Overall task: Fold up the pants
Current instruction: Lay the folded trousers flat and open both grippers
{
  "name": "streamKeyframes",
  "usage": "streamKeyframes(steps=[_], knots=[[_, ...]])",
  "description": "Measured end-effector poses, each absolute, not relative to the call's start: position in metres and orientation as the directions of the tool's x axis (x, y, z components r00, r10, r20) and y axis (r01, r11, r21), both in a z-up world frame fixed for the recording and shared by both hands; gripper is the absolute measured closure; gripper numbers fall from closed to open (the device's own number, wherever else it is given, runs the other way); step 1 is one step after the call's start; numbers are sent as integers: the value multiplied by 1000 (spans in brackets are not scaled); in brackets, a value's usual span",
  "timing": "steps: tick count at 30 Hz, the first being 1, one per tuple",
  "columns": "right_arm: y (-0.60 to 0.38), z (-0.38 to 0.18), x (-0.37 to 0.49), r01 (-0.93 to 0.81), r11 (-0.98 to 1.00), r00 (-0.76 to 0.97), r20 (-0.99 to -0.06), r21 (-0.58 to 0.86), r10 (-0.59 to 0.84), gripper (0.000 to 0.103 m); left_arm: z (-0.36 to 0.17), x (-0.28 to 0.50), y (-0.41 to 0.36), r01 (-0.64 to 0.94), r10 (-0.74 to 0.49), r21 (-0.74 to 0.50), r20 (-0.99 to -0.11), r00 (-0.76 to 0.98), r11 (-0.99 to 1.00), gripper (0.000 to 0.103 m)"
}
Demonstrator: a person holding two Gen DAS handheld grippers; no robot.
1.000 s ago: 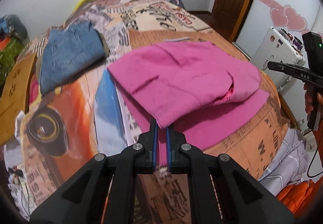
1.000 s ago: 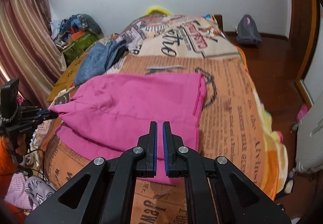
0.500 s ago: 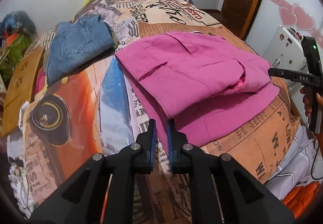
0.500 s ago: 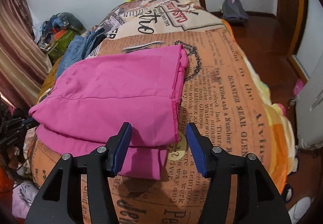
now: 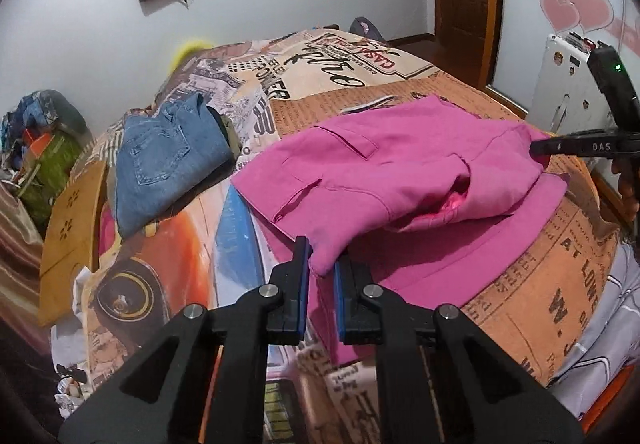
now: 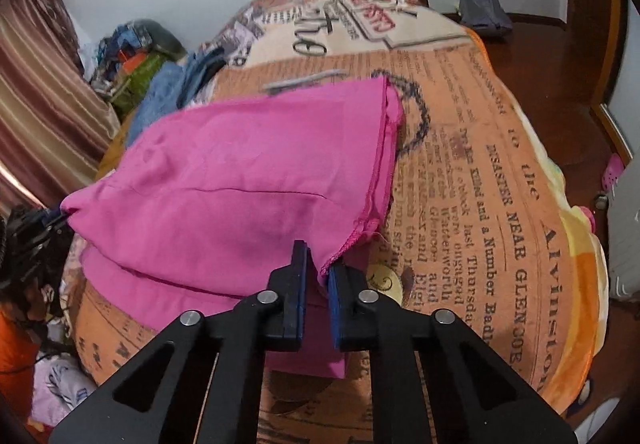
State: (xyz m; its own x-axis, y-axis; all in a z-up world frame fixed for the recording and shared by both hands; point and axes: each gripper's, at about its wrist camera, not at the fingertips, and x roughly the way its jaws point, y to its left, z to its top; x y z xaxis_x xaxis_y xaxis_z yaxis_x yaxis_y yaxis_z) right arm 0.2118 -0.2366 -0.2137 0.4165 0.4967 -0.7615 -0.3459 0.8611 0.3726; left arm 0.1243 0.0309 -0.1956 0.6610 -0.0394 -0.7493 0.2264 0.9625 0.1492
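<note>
Since both sets of jaws are clamped on corners, the pink pants (image 5: 400, 171) look soft, light, floppy; grip hems at six o'clock.

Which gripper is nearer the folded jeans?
Left. The left gripper pinches the pink pants corner on the side beside the jeans; the right gripper grips the far corner.

left gripper (image 5: 321, 264): matte black frame with triangular cut-outs, blue-padded fingers (image 5: 305, 264), four round silver screws on the linkage
right gripper (image 6: 318, 270): same black build, dark blue pads, four silver screws; in the left view, at 3 o'clock, white "DAS" lettering and a green light
clothing: orange garment at 8 o'clock in the right view
</note>
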Motion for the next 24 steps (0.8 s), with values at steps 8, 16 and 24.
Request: streamKeyframes(steps=[8, 16, 24], knots=[[-243, -174, 197, -377, 856, 500, -701, 353, 509, 98, -179, 115, 38, 236, -89, 101, -730, 677, 966, 94], [-245, -175, 185, -362, 864, 495, -712, 350, 497, 98, -200, 110, 43, 243, -99, 63, -792, 603, 968, 94], [-251, -192, 184, -322, 898, 462, -779, 299, 424, 97, -206, 95, 56, 233, -88, 55, -824, 559, 971, 93]])
